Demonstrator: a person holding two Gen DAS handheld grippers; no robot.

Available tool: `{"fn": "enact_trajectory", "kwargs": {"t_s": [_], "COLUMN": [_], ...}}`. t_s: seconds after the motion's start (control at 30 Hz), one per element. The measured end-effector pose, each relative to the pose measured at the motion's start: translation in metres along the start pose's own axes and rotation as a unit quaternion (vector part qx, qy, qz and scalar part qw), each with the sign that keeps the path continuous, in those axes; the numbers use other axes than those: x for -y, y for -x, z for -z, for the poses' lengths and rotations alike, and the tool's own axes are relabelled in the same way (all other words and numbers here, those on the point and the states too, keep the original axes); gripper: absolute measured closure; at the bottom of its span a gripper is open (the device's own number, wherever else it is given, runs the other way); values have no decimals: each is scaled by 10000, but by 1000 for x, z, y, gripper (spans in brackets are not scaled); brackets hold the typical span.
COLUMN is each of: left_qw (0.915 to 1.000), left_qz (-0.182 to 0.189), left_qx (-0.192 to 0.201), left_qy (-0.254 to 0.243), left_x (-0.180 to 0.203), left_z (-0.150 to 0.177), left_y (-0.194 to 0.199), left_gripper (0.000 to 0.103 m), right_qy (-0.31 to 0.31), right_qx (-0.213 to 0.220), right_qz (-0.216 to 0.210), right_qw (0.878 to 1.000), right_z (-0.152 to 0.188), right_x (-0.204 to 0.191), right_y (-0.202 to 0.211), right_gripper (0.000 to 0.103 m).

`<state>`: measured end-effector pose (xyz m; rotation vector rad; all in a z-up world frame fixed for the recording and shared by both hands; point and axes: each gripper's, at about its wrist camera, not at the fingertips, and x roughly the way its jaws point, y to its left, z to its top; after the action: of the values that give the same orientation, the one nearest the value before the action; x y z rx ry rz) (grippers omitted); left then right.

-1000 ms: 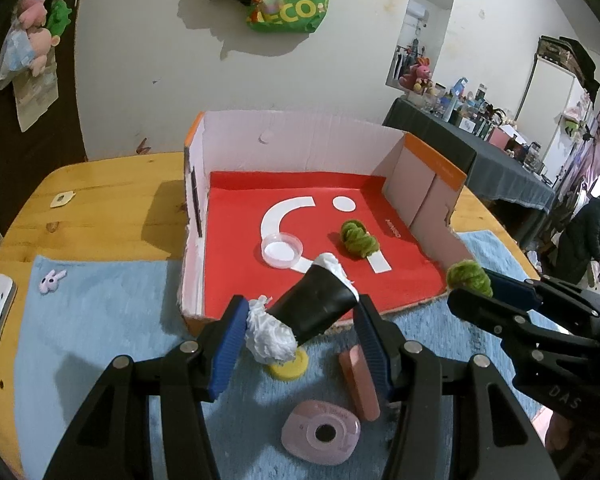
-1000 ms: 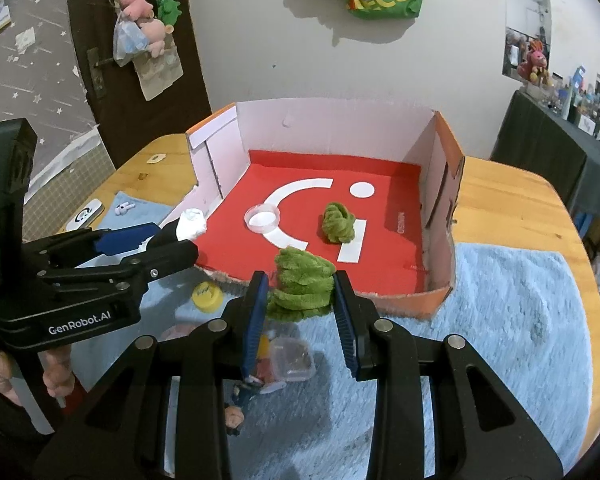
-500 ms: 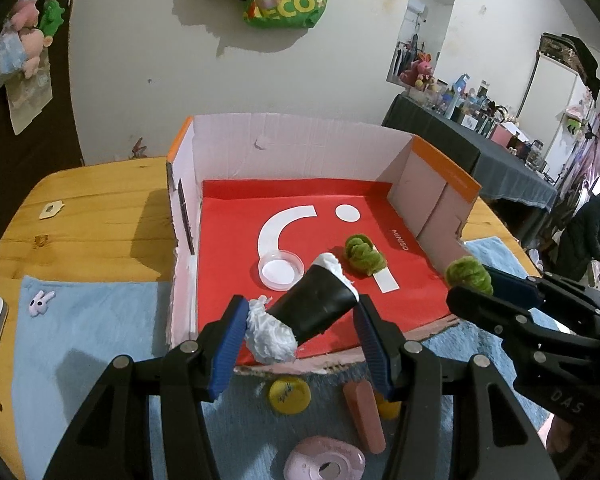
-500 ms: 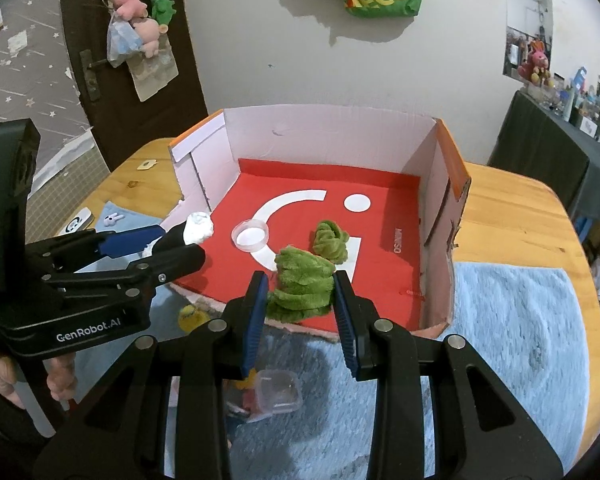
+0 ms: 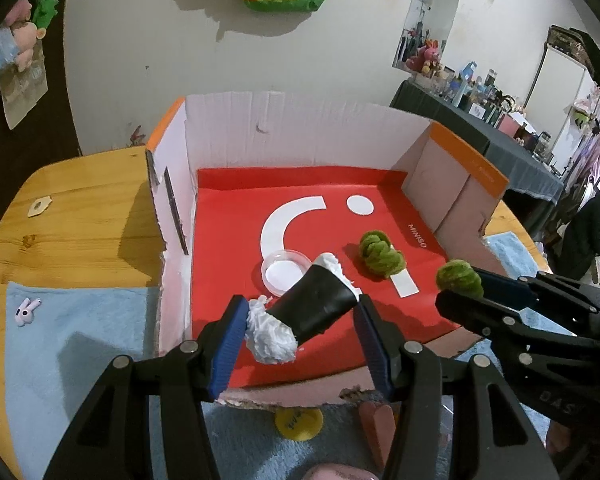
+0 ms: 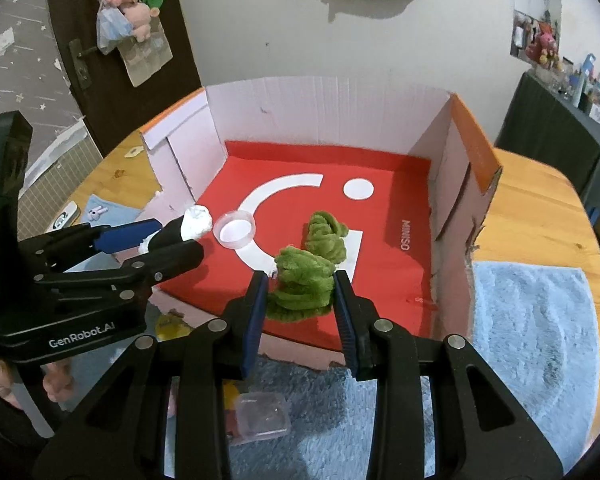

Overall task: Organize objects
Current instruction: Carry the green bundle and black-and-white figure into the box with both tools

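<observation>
Jaws first: your left gripper [image 5: 300, 334] is clamped on a black cup stuffed with white crumpled filling [image 5: 314, 306], and your right gripper [image 6: 300, 312] is clenched on a green plush wad [image 6: 300, 288]. Both loads hang over the near edge of the open cardboard box [image 5: 300, 136], just above its red floor.

Cup's long axis runs diagonally between the pads, narrow end by the left pad, wide mouth up and to the right, pointing at the clear round lid [image 5: 286, 272] just beyond it. A second green plush wad [image 6: 326, 232] lies on the floor directly ahead of your right jaws, close (nearly touching the held one in the right wrist view).

Judgement: both drop spots lie straight forward and down. Right load risks landing on its twin; the left cup may roll.
</observation>
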<state>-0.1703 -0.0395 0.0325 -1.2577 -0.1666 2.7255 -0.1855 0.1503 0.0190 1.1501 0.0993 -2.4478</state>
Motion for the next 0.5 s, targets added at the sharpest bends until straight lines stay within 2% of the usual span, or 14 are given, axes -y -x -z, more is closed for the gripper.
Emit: {"fn": "enact_trajectory", "kwargs": {"t_s": [0.5], "left_qw": [9984], "left_qz": [-63], "left_qx": [-501], "left_qy": [-240], "left_x": [4], "left_z": [1], "left_y": [-28], "left_gripper": [46], "right_qy": [92], "right_qx": [-440], "right_qz": [46], "right_qw": [9990], "right_z": [-4], "right_x": [2], "right_y": [-29], "right_gripper": [72]}}
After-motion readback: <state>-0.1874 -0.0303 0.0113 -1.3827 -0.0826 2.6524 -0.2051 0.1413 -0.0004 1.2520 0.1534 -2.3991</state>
